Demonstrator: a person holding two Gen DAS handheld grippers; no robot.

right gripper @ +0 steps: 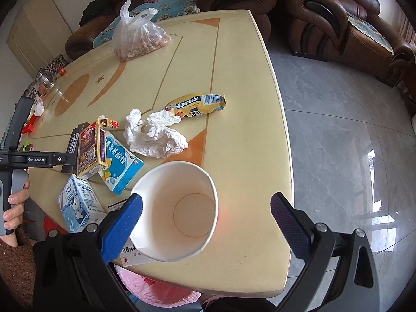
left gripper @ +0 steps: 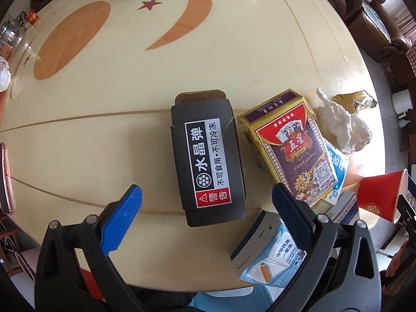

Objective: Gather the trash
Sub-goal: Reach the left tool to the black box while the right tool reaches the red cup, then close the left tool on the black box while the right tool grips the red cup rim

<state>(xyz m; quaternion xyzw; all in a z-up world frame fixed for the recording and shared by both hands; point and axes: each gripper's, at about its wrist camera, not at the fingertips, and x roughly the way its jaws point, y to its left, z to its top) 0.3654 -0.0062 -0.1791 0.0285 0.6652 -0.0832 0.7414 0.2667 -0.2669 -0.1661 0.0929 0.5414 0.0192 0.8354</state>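
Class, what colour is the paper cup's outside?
Red, with a gold emblem; the cup shows best in the left wrist view.

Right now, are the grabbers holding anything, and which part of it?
Nothing is held. The left hand-held gripper is open around the black box, and the right hand-held gripper is open around the paper cup, not pinching it.

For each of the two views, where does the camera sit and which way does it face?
Left wrist: on the left tool, looking down at the black box between its open fingers; only tool parts show.
Right wrist: on the right tool, facing across the table over the paper cup; the person's hand shows at left.
Shared: card box, crumpled tissue.
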